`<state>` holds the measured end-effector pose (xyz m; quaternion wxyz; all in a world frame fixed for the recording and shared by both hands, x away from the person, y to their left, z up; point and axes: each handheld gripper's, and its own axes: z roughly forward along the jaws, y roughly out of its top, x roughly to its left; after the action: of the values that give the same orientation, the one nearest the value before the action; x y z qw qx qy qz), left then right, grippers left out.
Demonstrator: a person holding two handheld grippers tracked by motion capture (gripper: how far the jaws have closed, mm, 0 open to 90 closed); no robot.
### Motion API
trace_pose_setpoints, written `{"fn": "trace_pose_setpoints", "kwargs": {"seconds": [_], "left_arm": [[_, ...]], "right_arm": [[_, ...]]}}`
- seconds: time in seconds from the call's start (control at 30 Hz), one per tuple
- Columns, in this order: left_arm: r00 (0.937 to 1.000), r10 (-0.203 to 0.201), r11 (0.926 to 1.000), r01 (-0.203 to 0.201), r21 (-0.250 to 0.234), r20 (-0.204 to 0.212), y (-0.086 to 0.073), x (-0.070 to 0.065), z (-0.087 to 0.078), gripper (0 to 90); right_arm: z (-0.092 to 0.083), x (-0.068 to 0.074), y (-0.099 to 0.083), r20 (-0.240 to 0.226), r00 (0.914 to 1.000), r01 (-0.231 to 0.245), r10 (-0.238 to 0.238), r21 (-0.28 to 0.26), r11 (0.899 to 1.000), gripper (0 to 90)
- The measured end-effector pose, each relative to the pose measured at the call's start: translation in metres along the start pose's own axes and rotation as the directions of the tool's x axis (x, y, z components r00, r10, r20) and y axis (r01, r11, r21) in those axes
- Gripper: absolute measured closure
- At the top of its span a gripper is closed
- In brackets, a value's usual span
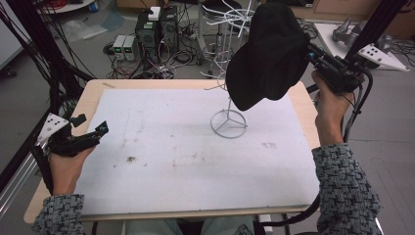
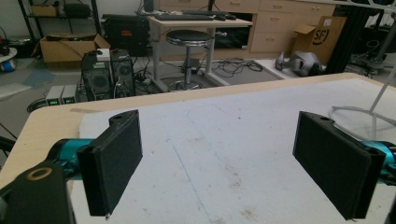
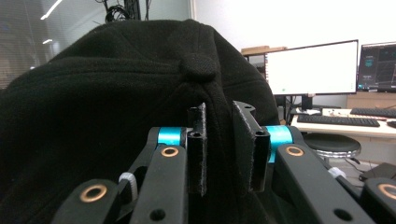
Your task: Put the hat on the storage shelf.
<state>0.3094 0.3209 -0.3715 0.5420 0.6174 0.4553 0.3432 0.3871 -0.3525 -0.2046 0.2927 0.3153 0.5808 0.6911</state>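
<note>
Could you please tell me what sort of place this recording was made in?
Probably a lab or workshop office: computer towers and tangled cables sit on the floor, with monitors and a keyboard on desks behind.

A white mat (image 1: 186, 147) is lying across the tabletop (image 1: 93, 95), showing brown stains (image 1: 131, 158) near its middle. Beyond the far edge, two computer towers (image 1: 156, 29) are sitting on the floor among tangled cables (image 1: 181, 56), with two small grey boxes (image 1: 125, 46) beside them. A black stool (image 2: 189, 38) is standing behind, near a cardboard box (image 2: 65, 46). Two monitors (image 3: 310, 67) are glowing on a desk.
</note>
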Motion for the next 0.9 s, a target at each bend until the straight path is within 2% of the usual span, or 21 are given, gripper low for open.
{"fn": "trace_pose_setpoints", "kwargs": {"seconds": [0.27, 0.47, 0.73, 0.83, 0.9], "left_arm": [[1.0, 0.001, 1.0, -0.001, 0.001, 0.0, 0.0, 0.0, 0.0, 15.9], [1.0, 0.0, 1.0, 0.0, 0.0, 0.0, 0.0, 0.0, 0.0, 15.8], [1.0, 0.002, 1.0, -0.002, -0.001, -0.001, 0.001, 0.0, 0.0, 15.9], [1.0, 0.002, 1.0, -0.002, -0.001, -0.001, 0.001, 0.0, -0.001, 15.9], [1.0, 0.002, 1.0, -0.002, -0.003, -0.003, 0.001, 0.0, -0.001, 15.9]], "right_arm": [[-0.002, -0.001, -0.003, 0.01, 0.9999, -0.008, 0.008, 0.01, 1.0, 72.6], [-0.004, 0.0, -0.006, 0.035, 0.9992, 0.019, -0.02, 0.021, 1.0, 70.2], [-0.01, 0.001, -0.009, 0.06, 0.9979, 0.02, -0.022, 0.035, 0.999, 65.4], [-0.014, 0.005, -0.009, 0.083, 0.9942, 0.065, -0.068, 0.044, 0.997, 63.0], [-0.015, 0.006, -0.01, 0.088, 0.9933, 0.071, -0.075, 0.05, 0.996, 62.5]]}}
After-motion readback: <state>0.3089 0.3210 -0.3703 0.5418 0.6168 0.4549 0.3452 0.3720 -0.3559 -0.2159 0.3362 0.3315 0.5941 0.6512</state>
